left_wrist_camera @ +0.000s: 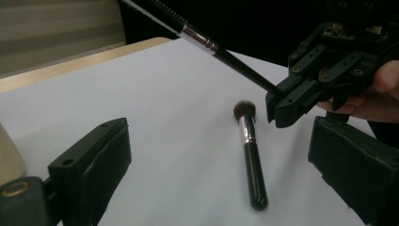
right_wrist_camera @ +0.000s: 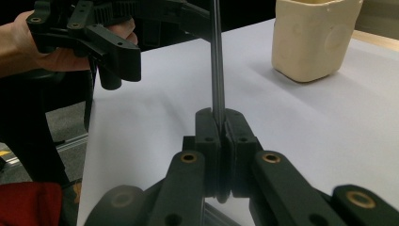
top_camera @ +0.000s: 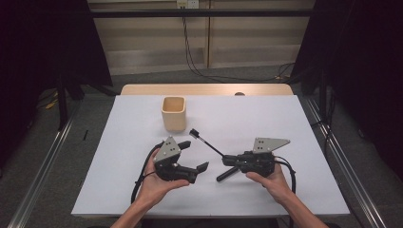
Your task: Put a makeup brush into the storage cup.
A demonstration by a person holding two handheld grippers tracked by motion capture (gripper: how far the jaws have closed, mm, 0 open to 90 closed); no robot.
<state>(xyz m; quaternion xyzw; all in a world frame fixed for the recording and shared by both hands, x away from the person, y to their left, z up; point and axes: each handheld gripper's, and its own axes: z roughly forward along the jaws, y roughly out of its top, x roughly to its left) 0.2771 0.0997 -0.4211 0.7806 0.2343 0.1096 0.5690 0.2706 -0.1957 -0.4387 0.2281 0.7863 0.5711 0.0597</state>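
- Right tool (top_camera: 227,159) clamped on thin brush (top_camera: 207,141), held mid-frame above the counter (top_camera: 294,142), tip toward the cup (top_camera: 173,113).
- Left tool (top_camera: 197,154) jaws apart, empty.
- Thick brush (left_wrist_camera: 250,153) lies on counter, centre of left gripper view.
- Step: carrying thin brush; next likely tilt it up, drop in cup.
- Thin brush bristles hard to make out; cup cut off in both gripper views.

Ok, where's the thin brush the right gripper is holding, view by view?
High view: the thin brush runs diagonally at centre, from the right gripper up-left toward the cup.
Left gripper view: it crosses the top from upper left down into the right gripper's jaws.
Right gripper view: it rises straight up from the shut jaws at centre.
Shared landmark: the cream cup, seen in the high and right gripper views.
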